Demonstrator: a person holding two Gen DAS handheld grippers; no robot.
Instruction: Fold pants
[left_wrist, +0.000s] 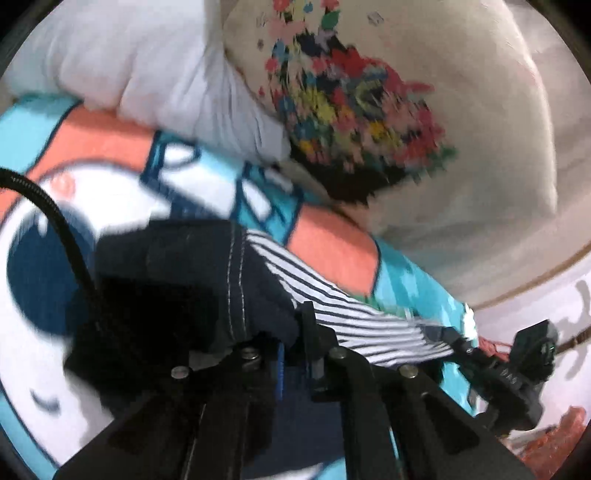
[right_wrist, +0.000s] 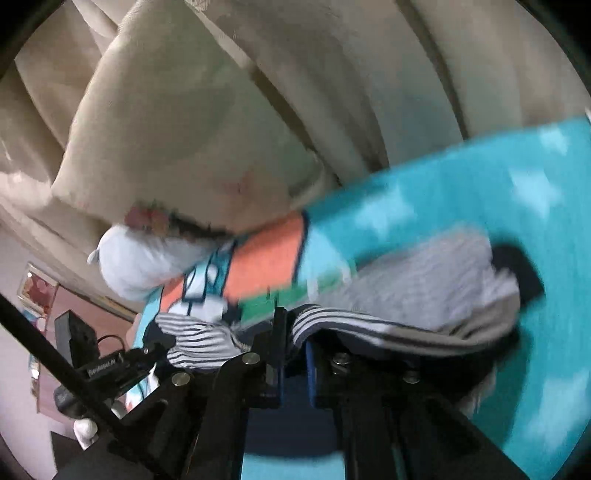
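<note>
Holding: your left gripper (left_wrist: 295, 332) and right gripper (right_wrist: 291, 332) each pinch the striped pants (left_wrist: 354, 314).
Axis: the pants span between both grippers, lower centre, above the cartoon blanket (left_wrist: 332, 254).
Nearer: neither.

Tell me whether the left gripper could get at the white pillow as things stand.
Probably not yet. The left gripper seems shut on the striped pants, so its jaws are occupied. Otherwise the way looks free: the white pillow lies ahead on the blanket, beside the floral cushion, with nothing between.
</note>
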